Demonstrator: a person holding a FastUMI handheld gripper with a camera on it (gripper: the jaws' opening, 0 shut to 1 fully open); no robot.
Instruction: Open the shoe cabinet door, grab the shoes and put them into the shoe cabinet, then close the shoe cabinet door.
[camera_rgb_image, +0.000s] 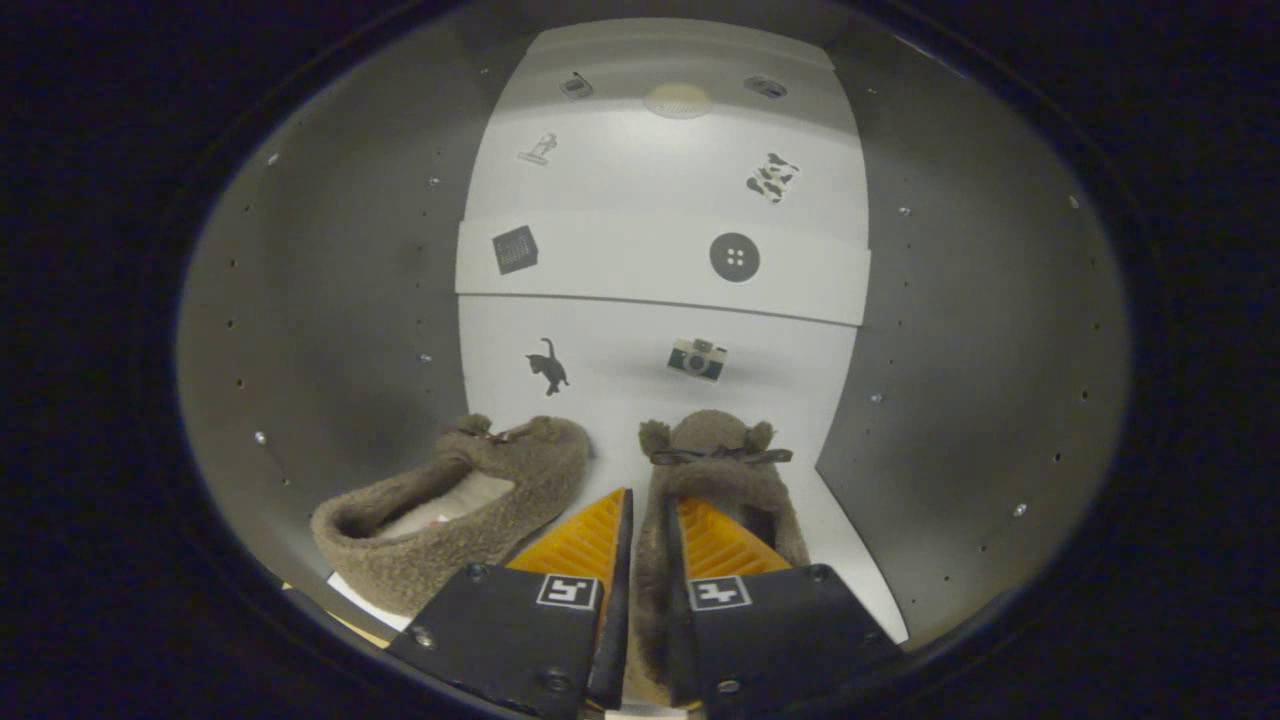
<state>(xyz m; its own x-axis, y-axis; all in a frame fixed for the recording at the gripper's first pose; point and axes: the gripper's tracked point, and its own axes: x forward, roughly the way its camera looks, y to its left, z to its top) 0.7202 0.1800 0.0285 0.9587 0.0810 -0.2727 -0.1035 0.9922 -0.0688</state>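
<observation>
I am looking into the white shoe cabinet (640, 390). Two brown fuzzy slippers are inside, toes toward its back wall. The left slipper (470, 500) rests on the cabinet floor, angled, beside my left finger. The right slipper (715, 460) has a dark bow on its toe, and its left side wall runs between my fingers. My gripper (652, 505) is shut on that side wall, with one finger outside the slipper and the other inside its opening. I cannot tell whether the right slipper's sole touches the floor.
A white shelf (660, 265) crosses the cabinet above the slippers. The back wall carries small stickers. Grey side walls (330, 330) with rows of peg holes close in left and right (980, 380). A round light (678, 100) glows at the top.
</observation>
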